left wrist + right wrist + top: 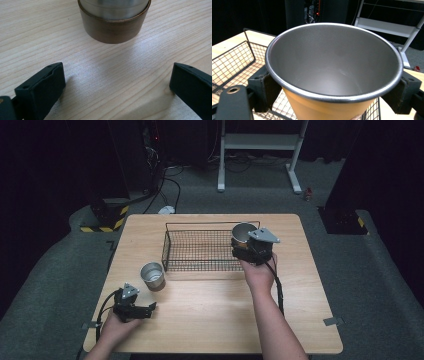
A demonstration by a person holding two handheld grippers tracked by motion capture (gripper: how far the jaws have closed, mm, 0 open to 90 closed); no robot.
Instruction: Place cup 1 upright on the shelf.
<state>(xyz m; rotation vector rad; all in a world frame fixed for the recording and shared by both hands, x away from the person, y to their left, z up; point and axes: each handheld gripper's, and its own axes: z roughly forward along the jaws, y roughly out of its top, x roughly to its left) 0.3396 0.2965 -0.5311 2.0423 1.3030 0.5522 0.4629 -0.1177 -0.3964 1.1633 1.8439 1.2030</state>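
Right tongs [243,245] clamp orange cup [242,233], seemingly above wire basket [172,251]

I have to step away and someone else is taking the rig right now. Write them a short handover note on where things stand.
Right hand-held gripper: shut on the orange-sleeved steel cup, held upright over the right end of the wire basket.
Left hand-held gripper: open, low over the table, aimed at the brown-sleeved steel cup standing left of the basket.
Done: first cup lifted to the basket.
Left: probably set it down inside, then fetch the second.
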